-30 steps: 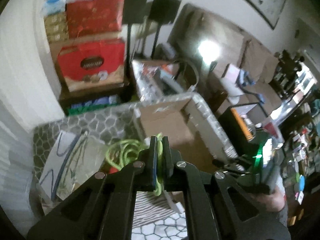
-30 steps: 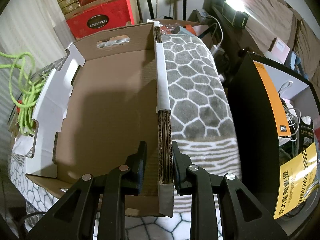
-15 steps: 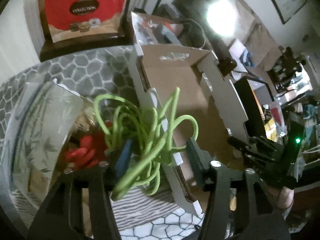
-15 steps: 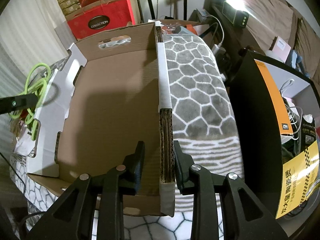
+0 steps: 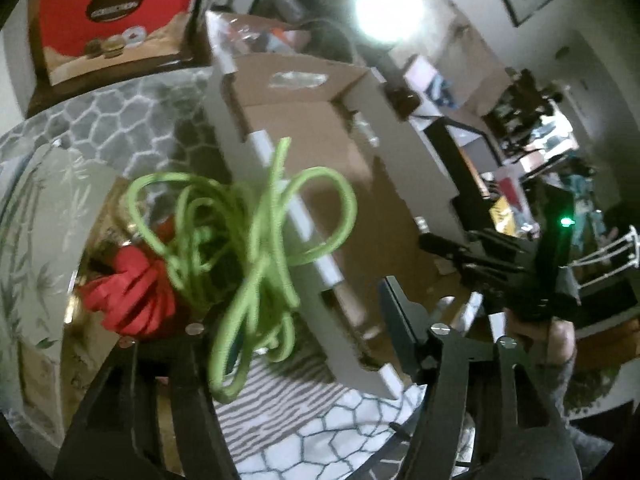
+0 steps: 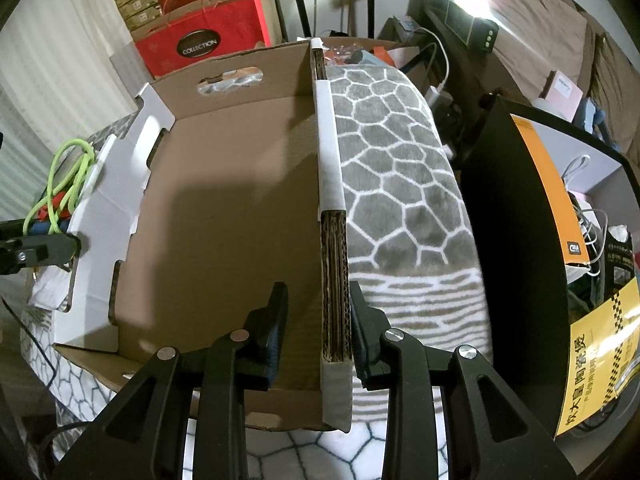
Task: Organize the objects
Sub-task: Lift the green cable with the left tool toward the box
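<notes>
The left gripper (image 5: 304,320) has its jaws opening, and they stand wide apart. A tangle of bright green cord (image 5: 248,240) hangs between them and spills up toward twelve o'clock, blurred. Whether either pad touches it I cannot tell, though nothing pinches it. In the right wrist view the same cord shows at about nine o'clock, just outside the box's white left wall.

Beneath the cord, at about nine o'clock in the left wrist view, lies a red bundle (image 5: 132,300) inside a shiny bag printed with bamboo leaves (image 5: 48,208). What the bundle is I cannot make out.

The cardboard box (image 6: 224,216) sits open on a grey blanket with a white honeycomb pattern (image 6: 396,168). Its floor is bare brown card, and a hand-hole is cut in the far wall at twelve o'clock.

The right gripper (image 6: 316,316) straddles the box's right wall (image 6: 332,264), a thick stack of corrugated layers capped with white tape. The outer finger (image 6: 364,328) lies against the wall's outside face. The inner finger (image 6: 272,332) stands clear of it, with a visible gap (so the wall is bracketed, not squeezed).

From the left wrist view the right gripper appears at three o'clock with a green light on its body, and the hand (image 5: 560,336) beneath it.

At eleven o'clock behind the box stands a red carton marked COLLECTION (image 6: 200,46), and at three o'clock a black box with an orange stripe (image 6: 520,208).
</notes>
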`<action>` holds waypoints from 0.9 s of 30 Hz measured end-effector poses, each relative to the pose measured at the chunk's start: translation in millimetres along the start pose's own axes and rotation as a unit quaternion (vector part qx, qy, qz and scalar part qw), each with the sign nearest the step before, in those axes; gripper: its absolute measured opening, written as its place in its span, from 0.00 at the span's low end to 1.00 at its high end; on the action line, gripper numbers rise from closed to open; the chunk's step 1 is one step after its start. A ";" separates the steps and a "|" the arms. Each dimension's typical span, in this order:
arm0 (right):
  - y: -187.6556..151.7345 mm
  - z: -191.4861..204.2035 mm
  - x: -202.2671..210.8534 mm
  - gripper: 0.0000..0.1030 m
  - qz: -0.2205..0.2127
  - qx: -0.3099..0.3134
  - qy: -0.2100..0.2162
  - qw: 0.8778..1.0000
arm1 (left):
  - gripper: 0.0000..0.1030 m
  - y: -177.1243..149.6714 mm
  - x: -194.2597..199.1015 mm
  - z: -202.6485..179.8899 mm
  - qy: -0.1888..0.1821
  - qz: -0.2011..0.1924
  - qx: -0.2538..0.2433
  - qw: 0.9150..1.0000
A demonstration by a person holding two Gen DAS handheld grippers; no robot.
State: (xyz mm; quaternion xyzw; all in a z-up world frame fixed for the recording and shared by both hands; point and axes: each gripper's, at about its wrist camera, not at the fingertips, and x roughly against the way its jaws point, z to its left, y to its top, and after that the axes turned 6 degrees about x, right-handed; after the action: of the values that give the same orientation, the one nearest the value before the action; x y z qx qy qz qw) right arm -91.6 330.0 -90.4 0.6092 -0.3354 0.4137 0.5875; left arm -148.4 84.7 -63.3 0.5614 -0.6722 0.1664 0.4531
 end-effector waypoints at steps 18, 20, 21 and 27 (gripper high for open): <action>-7.2 0.1 -5.6 0.20 0.007 -0.004 0.012 1.000 | 0.12 3.0 19.7 17.5 -0.037 -0.028 0.048 0.998; -7.4 -2.8 -5.5 0.15 0.008 -0.007 0.013 1.000 | 0.07 4.4 25.5 19.8 -0.028 -0.037 0.052 0.998; -7.4 -3.2 -4.9 0.15 0.008 -0.006 0.014 1.000 | 0.06 4.6 27.7 20.7 -0.027 -0.040 0.054 0.997; -7.6 -2.1 -3.6 0.14 0.008 -0.003 0.010 1.000 | 0.05 7.8 41.9 20.6 -0.032 -0.067 0.076 0.994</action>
State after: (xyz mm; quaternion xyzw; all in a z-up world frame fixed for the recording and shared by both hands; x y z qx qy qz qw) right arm -86.5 332.4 -97.0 0.6006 -0.3357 0.4233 0.5894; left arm -162.4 46.7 -38.7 0.6429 -0.6328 0.1679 0.3976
